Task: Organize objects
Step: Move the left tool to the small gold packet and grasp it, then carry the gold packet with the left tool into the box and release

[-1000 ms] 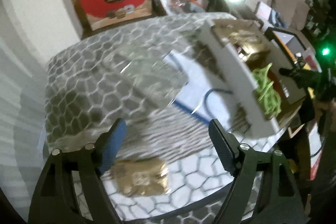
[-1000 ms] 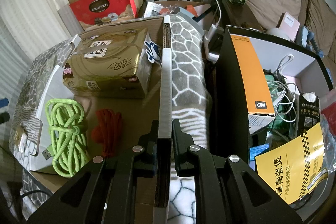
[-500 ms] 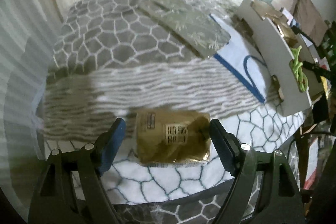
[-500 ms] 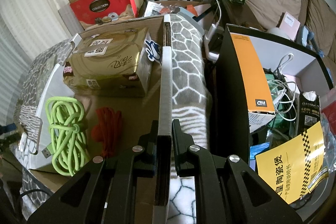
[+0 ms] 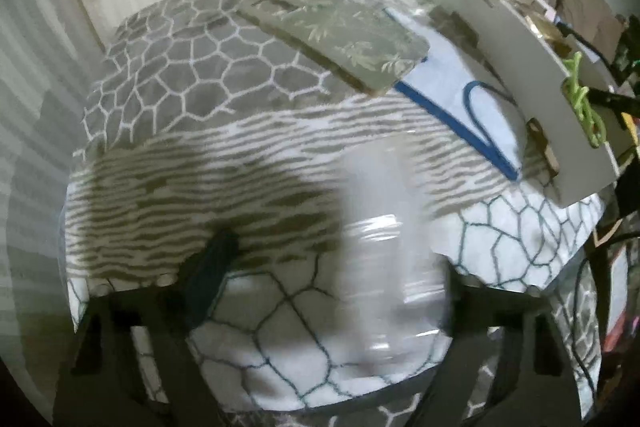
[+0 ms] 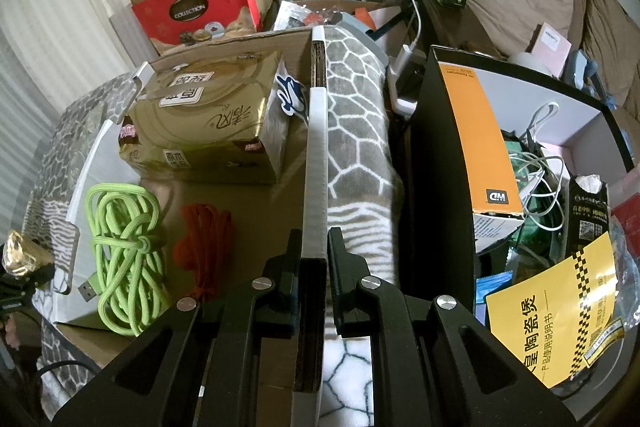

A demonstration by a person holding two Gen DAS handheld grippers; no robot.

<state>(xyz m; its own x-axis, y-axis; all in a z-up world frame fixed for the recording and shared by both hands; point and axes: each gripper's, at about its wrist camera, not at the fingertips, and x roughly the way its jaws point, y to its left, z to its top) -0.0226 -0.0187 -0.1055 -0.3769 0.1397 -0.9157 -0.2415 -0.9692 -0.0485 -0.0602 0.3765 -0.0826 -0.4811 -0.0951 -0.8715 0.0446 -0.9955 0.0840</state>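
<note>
My right gripper (image 6: 314, 247) is shut on the near wall of a cardboard box (image 6: 316, 131). Inside the box lie gold tissue packs (image 6: 204, 115), a green coiled cable (image 6: 128, 247) and a red cord (image 6: 204, 239). In the left wrist view a blurred, shiny pale shape (image 5: 392, 259) fills the space between my left gripper's fingers (image 5: 212, 267); the gripper (image 5: 332, 267) looks closed around it. The right wrist view shows a gold packet (image 6: 20, 257) held at the far left edge beside the box. The box side (image 5: 532, 67) shows at the right of the left wrist view.
The table carries a grey honeycomb-pattern cloth (image 5: 192, 75), with a flat silver-green card (image 5: 340, 27) on it. A black bin (image 6: 520, 167) full of cables and papers stands right of the box. Red gift boxes (image 6: 196, 11) are stacked behind.
The gold packet that lay on the cloth between my left fingers now appears as a blur in them, lifted off the cloth. My right gripper has not moved.
</note>
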